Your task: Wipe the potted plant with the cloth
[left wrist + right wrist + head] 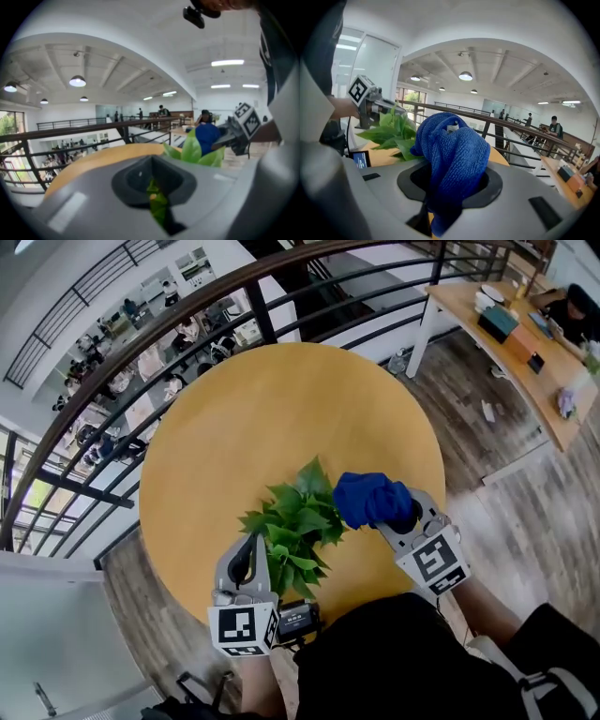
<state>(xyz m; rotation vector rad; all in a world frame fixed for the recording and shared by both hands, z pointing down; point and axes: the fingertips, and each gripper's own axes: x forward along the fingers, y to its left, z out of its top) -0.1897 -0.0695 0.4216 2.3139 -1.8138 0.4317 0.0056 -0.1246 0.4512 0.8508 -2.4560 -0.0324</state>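
Illumination is bright and even. Sources are round ceiling lamps (77, 81), strip lights (227, 62) and daylight from a window (8, 125). Shadows on the table (281, 409) are faint and soft. All views bend strongly at the edges, and both gripper views have dark corners. The near leaf (157, 201) is blurred. The cloth (450, 154) is sharp, with its weave legible.

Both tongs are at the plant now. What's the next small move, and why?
Probably ease the right tongs leftward in the head view, so the cloth lands on the leaf pinched in the left tongs, then stroke along it. The cloth is bunched in the shut right tongs beside the plant, not clearly on a leaf.
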